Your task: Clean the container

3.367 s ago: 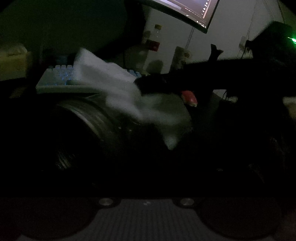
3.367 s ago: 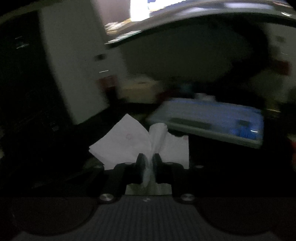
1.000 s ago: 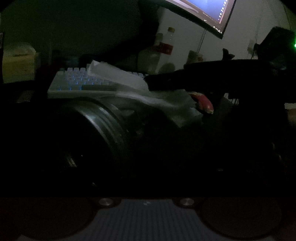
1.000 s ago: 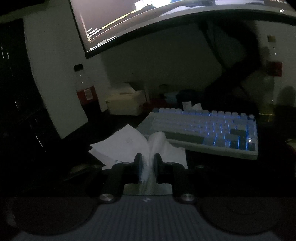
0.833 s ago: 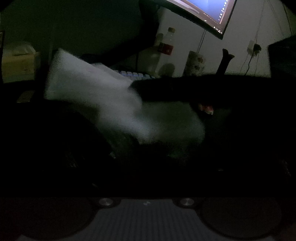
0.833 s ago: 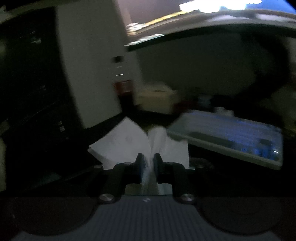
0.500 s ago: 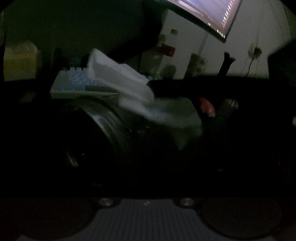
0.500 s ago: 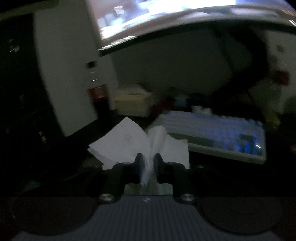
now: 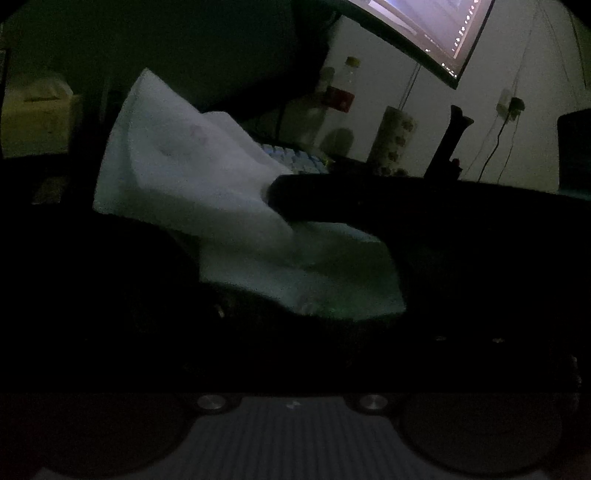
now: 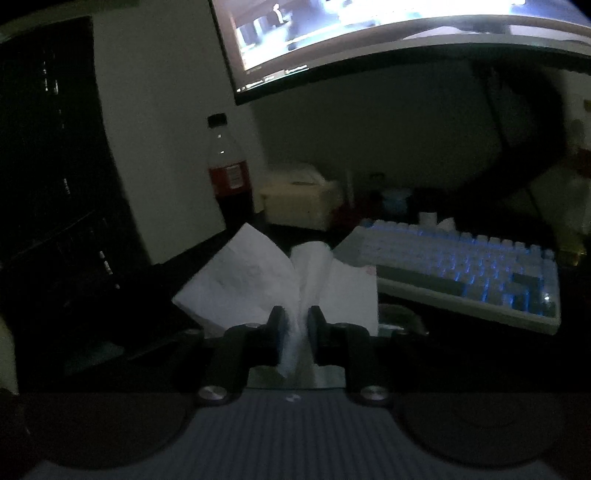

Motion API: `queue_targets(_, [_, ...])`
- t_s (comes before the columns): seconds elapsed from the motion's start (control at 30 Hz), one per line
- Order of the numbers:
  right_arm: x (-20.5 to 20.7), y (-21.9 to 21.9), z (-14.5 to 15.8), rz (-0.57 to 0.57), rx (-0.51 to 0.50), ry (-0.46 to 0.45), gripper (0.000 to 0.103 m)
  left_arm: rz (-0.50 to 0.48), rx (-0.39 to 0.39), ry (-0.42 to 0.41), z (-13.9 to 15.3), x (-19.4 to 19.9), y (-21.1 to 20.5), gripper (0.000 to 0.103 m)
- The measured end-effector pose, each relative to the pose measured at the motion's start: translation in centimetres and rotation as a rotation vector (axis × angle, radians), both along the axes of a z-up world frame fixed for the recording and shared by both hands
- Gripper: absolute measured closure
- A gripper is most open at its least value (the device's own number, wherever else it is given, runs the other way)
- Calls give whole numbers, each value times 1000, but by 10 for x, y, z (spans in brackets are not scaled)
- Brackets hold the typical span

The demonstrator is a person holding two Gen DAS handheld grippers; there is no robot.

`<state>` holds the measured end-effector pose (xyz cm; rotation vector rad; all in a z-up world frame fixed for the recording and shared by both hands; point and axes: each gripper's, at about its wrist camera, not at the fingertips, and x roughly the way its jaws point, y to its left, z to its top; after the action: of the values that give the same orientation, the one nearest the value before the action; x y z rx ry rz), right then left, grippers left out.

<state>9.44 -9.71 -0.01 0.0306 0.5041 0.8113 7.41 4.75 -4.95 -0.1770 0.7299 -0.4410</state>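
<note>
Blue-white glow off the monitor [image 10: 388, 33] is nearly all the light I have, which is why so much here is guesswork. Under it the counter [image 10: 207, 251] is black, with the lit keyboard [image 10: 461, 269] well back on my right and a cola bottle [image 10: 231, 177] by the wall, both out of the work's way.

Next in size is the container [image 9: 166, 288]. I take it to be the dark bulk low in the left view, right in front of my left tool and under the tissue, presumably steadied there so the other side can rub at it. That is a judgement: no rim or wall shows clearly.

My left tool I cannot read at all (its fingers are lost in shadow), so I cannot say whether it is open, closed or gripping anything.

The tissue [image 10: 280, 280] is plain enough: white, crumpled, fanned out ahead of the right tool [image 10: 295, 325]. That tool is closed almost fully, pinching the gathered middle of the tissue so the loose wings spread wide and cover more surface per wipe. From the left view the wings drape down over the dark bulk, so I judge the wiping is in hand, not finished.
</note>
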Motion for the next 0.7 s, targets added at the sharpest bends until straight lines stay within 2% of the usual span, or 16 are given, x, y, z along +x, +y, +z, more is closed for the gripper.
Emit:
queue_targets(0.07, [9, -9, -3, -84, 2, 11, 86, 2, 4, -2, 0, 2, -1, 0])
queue_targets(0.1, [13, -13, -4, -137, 3, 23, 83, 6, 9, -3, 0, 4, -3, 0])
queue_targets(0.17, [14, -16, -5, -160, 22, 49, 83, 9, 16, -6, 0, 6, -3, 0])
queue_targets(0.23, [3, -7, -4, -90, 18, 27, 83, 8, 9, -4, 1, 10, -5, 0])
queue_targets(0.3, [-11, 5, -3, 29, -8, -17, 83, 6, 9, -3, 1, 11, -5, 0])
queue_targets(0.33, [-14, 6, -3, 47, -19, -30, 83, 7, 15, -4, 1, 14, -9, 0])
queue_targets(0.43, [-1, -3, -5, -22, -24, -22, 85, 10, 24, -4, 3, 22, -19, 0])
queue_targets(0.5, [16, -14, -7, -115, -11, 26, 83, 19, 28, -4, 4, 22, -18, 0])
queue_targets(0.57, [25, -18, -7, -161, 9, 70, 85, 23, 31, -5, 2, 21, -16, 0])
queue_targets(0.7, [0, 5, -6, 18, -11, 1, 85, 28, 34, -4, 1, 22, -14, 0])
